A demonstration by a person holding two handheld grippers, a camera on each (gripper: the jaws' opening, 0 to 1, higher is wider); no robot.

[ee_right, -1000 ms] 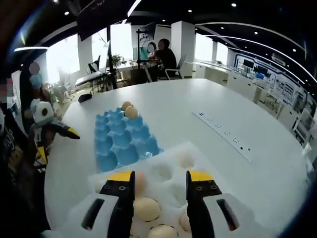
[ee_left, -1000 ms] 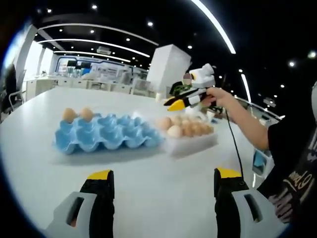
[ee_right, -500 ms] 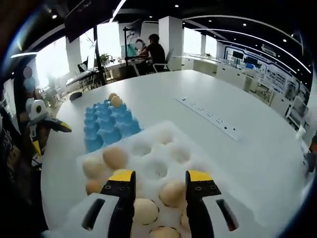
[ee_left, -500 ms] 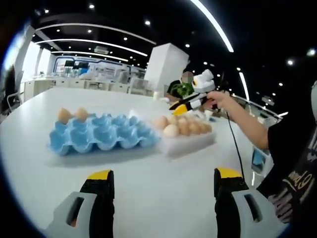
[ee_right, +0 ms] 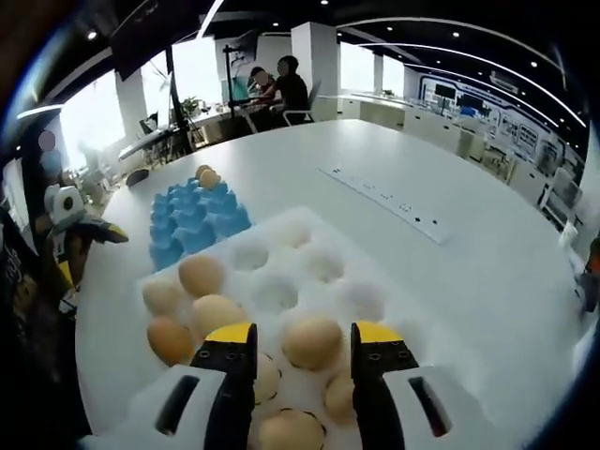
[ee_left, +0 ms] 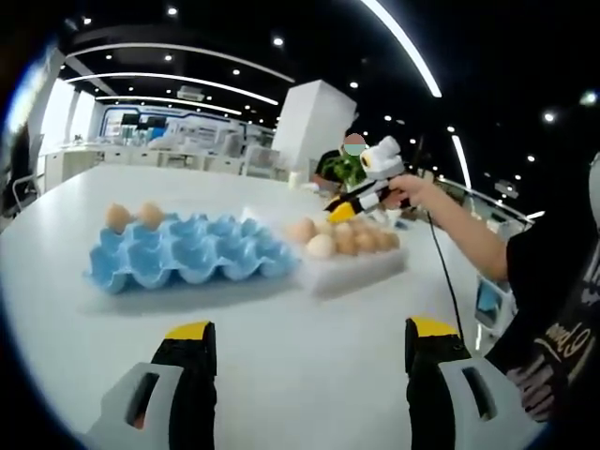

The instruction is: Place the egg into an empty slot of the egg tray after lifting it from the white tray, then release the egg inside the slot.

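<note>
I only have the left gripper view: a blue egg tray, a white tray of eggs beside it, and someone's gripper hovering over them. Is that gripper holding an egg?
Observer: No. In the right gripper view, the right gripper is open, a brown egg lying in the white foam tray between its jaws.
Operator: Does the white tray have free hollows?
Observer: Yes, several hollows at its far side are empty.
Operator: What else is on the table?
Observer: A long white power strip lies beyond the white tray.
</note>
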